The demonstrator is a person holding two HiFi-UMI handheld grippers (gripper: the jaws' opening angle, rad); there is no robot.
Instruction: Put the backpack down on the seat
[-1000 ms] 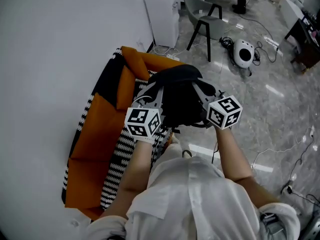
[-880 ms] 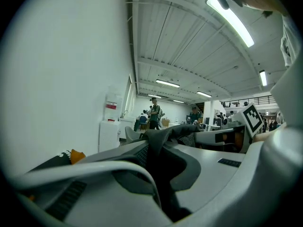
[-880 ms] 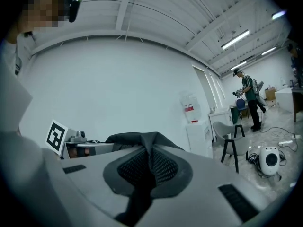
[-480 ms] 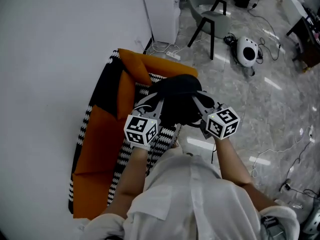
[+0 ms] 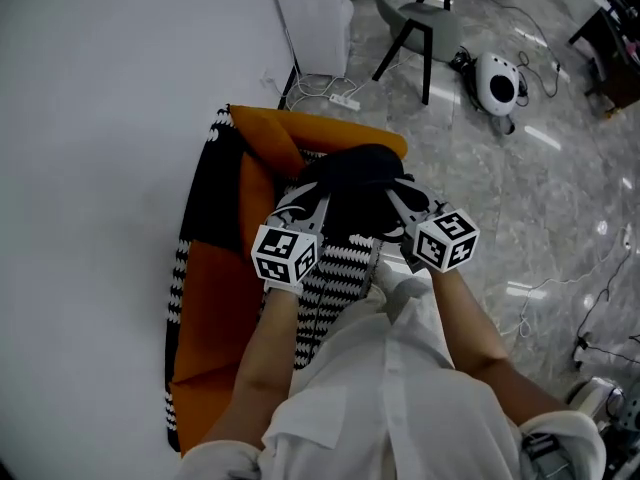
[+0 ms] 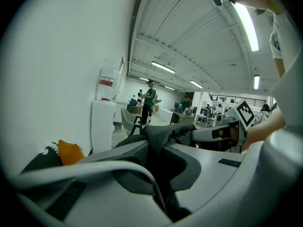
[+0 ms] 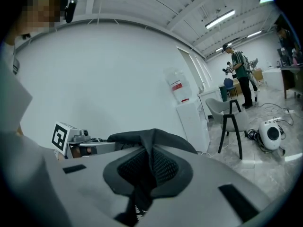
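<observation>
With the left gripper [image 5: 308, 200] and right gripper [image 5: 398, 203] each clamped on a fold of the backpack [image 5: 358, 180] — suspended over the front edge of the seat [image 5: 340, 268] — an early release could tip it onto the floor [image 5: 520, 188].

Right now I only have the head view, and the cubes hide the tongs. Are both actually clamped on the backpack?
Observer: Left gripper view shows the left tongs shut on a fold of the backpack.
Operator: Right side?
Observer: Right gripper view shows the right tongs shut too, pinching a dark ridge of it.
Operator: Anyone close?
Observer: A person stands beyond the grey chair, far down the room.
</observation>
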